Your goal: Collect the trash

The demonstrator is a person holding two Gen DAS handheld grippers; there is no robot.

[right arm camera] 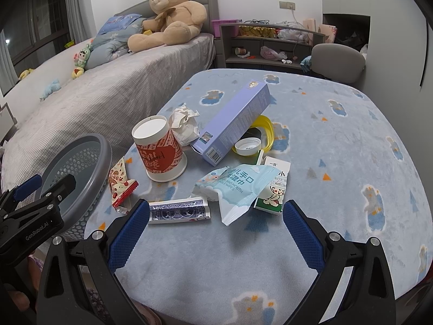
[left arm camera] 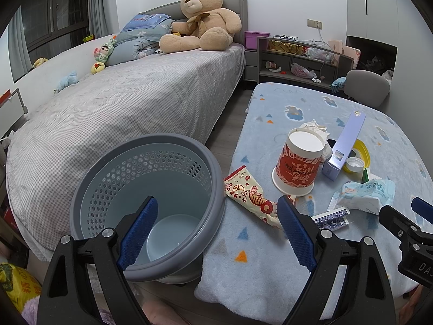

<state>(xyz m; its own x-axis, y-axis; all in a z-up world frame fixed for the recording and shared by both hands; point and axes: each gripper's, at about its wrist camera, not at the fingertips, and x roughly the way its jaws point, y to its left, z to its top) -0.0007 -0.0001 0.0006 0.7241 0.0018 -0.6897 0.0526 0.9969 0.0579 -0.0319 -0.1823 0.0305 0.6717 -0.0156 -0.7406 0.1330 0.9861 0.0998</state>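
Note:
A grey perforated bin (left arm camera: 151, 187) (right arm camera: 81, 168) stands empty at the table's left edge. On the blue blanket lie an upturned red paper cup (left arm camera: 297, 162) (right arm camera: 159, 151), a red-and-cream snack wrapper (left arm camera: 251, 195) (right arm camera: 120, 182), a crumpled tissue (right arm camera: 184, 122), a lilac box (right arm camera: 232, 124), a white cap (right arm camera: 247, 146), a wet-wipes pack (right arm camera: 232, 187), a small carton (right arm camera: 274, 187) and a blue card packet (right arm camera: 178, 211). My left gripper (left arm camera: 217, 216) is open, spanning the bin's rim and the wrapper. My right gripper (right arm camera: 216, 216) is open just short of the card packet.
The blanket-covered table (right arm camera: 338, 140) has free room to the right. A bed (left arm camera: 121, 108) with a large teddy bear (left arm camera: 205, 19) runs along the left. A grey shelf unit (left arm camera: 297, 59) and a chair (left arm camera: 368, 86) stand behind the table.

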